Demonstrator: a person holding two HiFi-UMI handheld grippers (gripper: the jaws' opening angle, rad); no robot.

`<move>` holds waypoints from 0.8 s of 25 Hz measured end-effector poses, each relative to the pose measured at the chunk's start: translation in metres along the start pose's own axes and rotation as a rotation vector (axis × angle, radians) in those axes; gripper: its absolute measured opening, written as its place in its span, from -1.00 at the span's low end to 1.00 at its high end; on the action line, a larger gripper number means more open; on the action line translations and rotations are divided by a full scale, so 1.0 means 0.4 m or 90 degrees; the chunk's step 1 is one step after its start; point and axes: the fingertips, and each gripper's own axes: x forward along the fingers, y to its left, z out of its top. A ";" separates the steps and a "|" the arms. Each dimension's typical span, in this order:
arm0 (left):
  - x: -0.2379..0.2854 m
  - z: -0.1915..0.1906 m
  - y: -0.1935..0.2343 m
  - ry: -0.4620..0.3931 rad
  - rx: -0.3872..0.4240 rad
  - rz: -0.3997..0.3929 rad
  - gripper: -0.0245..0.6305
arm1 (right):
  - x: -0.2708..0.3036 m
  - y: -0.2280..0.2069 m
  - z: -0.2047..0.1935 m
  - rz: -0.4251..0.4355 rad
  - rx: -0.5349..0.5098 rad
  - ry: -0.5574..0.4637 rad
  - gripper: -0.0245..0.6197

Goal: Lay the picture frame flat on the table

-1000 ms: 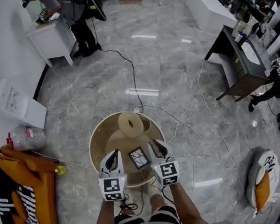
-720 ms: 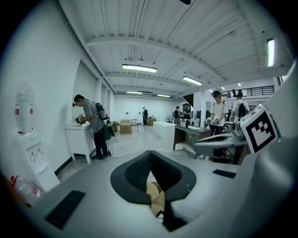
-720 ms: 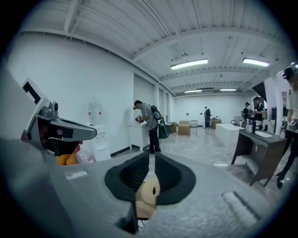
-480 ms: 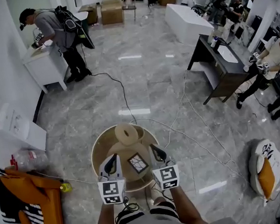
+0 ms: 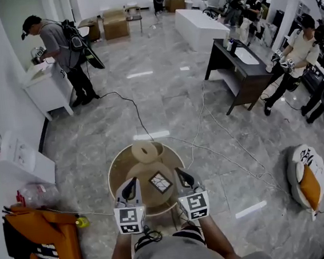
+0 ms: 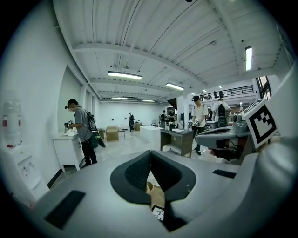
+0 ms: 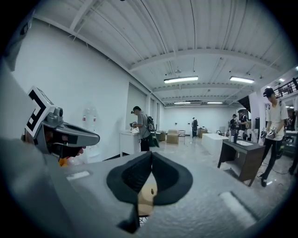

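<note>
A small dark picture frame (image 5: 160, 182) lies flat on the round wooden table (image 5: 118, 166), between my two grippers. My left gripper (image 5: 130, 184) hangs over the table's front left, a little left of the frame, jaws shut and empty. My right gripper (image 5: 181, 176) sits just right of the frame, also shut on nothing. In the left gripper view the gripper (image 6: 150, 153) points level across the room with its tips together. The right gripper view shows that gripper (image 7: 151, 154) closed the same way, with the tabletop (image 7: 147, 197) glimpsed below.
A tan round disc (image 5: 145, 151) rests on the table's far side. Cables (image 5: 207, 144) run across the marble floor. An orange and striped bundle (image 5: 39, 248) lies at left, a cushion (image 5: 307, 182) at right. A dark desk (image 5: 242, 69) and several people stand farther off.
The head view has tipped up and takes in more of the room. Both grippers stay either side of the frame, which has hardly shifted.
</note>
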 end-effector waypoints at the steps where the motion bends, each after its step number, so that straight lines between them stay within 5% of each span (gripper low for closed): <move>1: -0.016 -0.004 -0.009 0.000 0.003 -0.008 -0.87 | -0.017 0.012 0.000 -0.003 0.000 -0.001 -0.92; 20: -0.150 -0.031 -0.043 -0.006 0.017 -0.063 -0.87 | -0.154 0.105 -0.010 -0.061 0.012 -0.019 -0.93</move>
